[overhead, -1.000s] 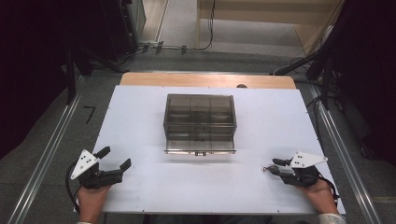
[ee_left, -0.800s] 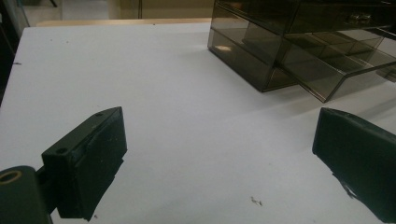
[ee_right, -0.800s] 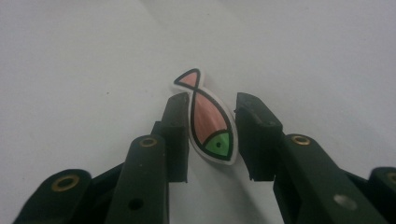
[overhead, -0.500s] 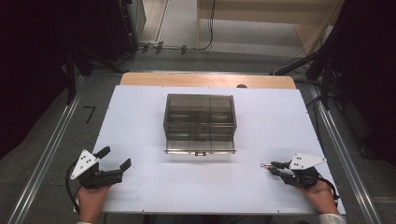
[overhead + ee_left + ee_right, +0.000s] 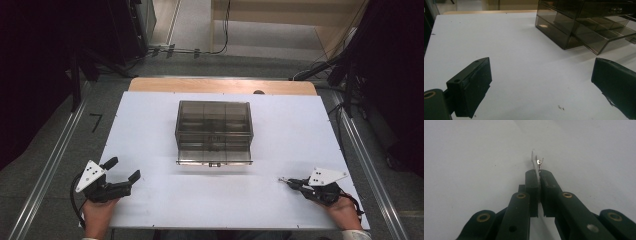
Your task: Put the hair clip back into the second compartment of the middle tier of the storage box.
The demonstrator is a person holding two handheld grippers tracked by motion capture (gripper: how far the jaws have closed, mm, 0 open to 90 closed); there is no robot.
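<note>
My right claw (image 5: 539, 173) has just closed on a small metal clip (image 5: 537, 161); carrying it to the open drawer (image 5: 214, 155) remains, left claw (image 5: 123, 170) gaping empty.

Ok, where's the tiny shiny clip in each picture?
High view: the clip is at the lower right, at the tip of the right tongs, which have just been closing on it.
Right gripper view: just above the middle, sticking out from the shut tongs.
Left gripper view: this one faces the smoky drawer box instead.
Shared landmark: the white table lies under everything.
</note>
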